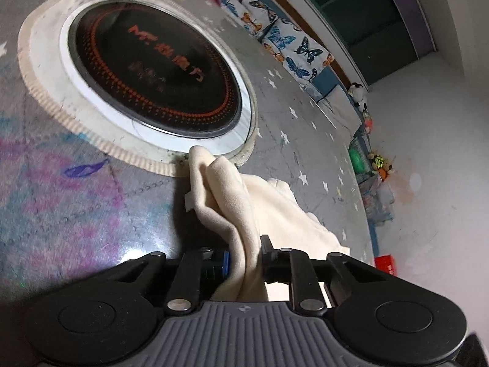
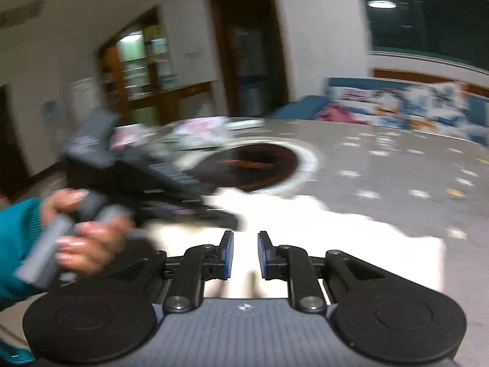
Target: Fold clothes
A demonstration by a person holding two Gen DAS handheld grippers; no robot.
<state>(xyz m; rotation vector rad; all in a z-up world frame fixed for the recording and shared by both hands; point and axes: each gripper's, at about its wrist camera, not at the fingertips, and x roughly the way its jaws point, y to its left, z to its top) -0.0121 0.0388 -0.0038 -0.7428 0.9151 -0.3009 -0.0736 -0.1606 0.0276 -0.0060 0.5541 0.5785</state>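
A cream cloth (image 1: pixel 232 211) lies bunched on the round grey table (image 1: pixel 76 214). My left gripper (image 1: pixel 244 260) is shut on a fold of it, and the cloth rises from the jaws toward the hotplate rim. In the right wrist view the same cream cloth (image 2: pixel 321 229) spreads flat and pale below my right gripper (image 2: pixel 245 253). That gripper hovers above the cloth with a narrow gap between its blue pads and nothing in them. The left gripper (image 2: pixel 226 218) reaches in from the left there, held by a hand (image 2: pixel 88 244) in a teal sleeve.
A black round induction hotplate (image 1: pixel 152 76) with a white ring sits in the table's middle. Packets and papers (image 2: pixel 195 131) lie at the far edge. A blue sofa with butterfly cushions (image 1: pixel 275 30) stands beyond the table, with toys (image 1: pixel 379 165) on the floor.
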